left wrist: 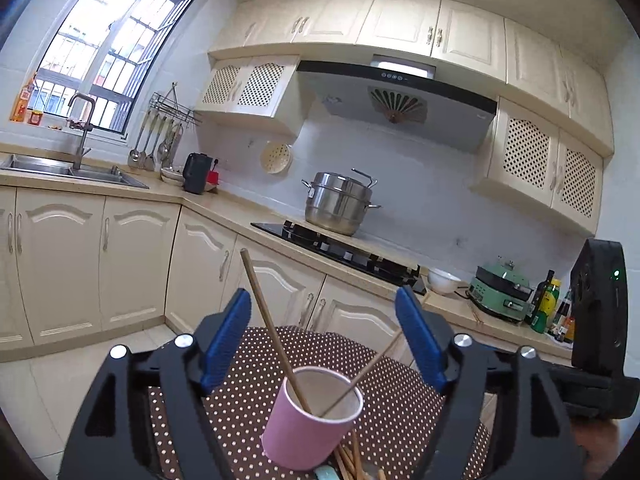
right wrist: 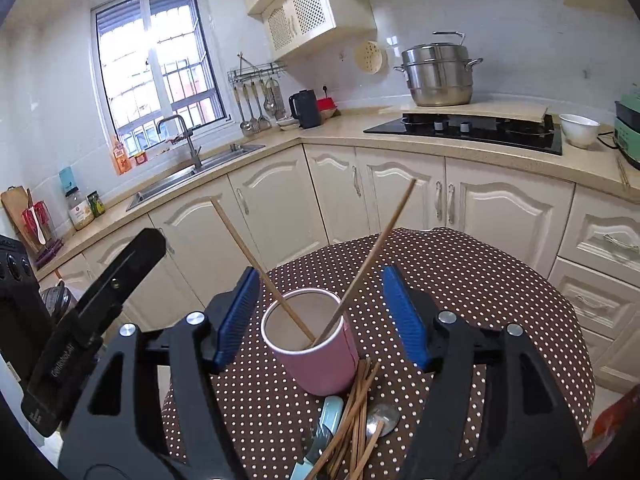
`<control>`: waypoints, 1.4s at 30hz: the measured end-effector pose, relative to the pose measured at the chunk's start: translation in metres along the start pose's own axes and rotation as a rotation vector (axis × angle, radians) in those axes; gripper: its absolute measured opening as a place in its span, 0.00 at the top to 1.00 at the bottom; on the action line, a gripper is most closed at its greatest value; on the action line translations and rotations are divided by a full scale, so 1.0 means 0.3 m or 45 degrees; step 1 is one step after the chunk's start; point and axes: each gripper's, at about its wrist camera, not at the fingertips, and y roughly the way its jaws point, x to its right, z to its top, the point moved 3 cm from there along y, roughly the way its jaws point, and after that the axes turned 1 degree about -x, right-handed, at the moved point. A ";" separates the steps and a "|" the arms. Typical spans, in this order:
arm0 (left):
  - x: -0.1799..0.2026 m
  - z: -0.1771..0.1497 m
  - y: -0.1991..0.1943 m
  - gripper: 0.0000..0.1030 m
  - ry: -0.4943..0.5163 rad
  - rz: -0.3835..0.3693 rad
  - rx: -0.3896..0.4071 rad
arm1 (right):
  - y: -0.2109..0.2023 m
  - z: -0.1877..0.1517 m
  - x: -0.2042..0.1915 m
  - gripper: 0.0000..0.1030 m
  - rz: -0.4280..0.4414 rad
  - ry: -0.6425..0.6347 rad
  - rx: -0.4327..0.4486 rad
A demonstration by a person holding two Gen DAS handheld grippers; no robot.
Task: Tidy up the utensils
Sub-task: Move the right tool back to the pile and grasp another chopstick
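So the pink paper cup sits upright on my round table with the brown polka-dot cloth, and it's got two thin wooden chopsticks in it, leaning apart in a V against the rim. Just in front of the cup lies a loose pile of more chopsticks, a shiny metal spoon and a pale blue utensil. My left gripper and right gripper both have their ribbed blue pads spread wide either side of the cup, gripping nothing.
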 end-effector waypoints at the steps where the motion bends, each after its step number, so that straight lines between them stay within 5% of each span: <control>1: 0.005 0.002 -0.009 0.28 0.004 0.008 -0.013 | -0.015 -0.003 0.002 0.37 -0.005 0.005 0.007; 14: 0.034 -0.088 -0.114 0.28 0.049 0.018 -0.311 | -0.191 -0.149 0.055 0.31 -0.084 0.055 -0.003; 20: 0.006 -0.233 -0.090 0.28 -0.023 -0.120 -0.636 | -0.195 -0.269 0.099 0.30 -0.112 0.105 -0.089; 29: -0.033 -0.446 -0.018 0.28 -0.109 -0.085 -1.013 | -0.151 -0.454 0.170 0.30 -0.140 0.190 -0.271; 42: 0.042 -0.595 0.063 0.29 -0.015 -0.090 -1.155 | -0.141 -0.539 0.229 0.30 -0.132 0.247 -0.350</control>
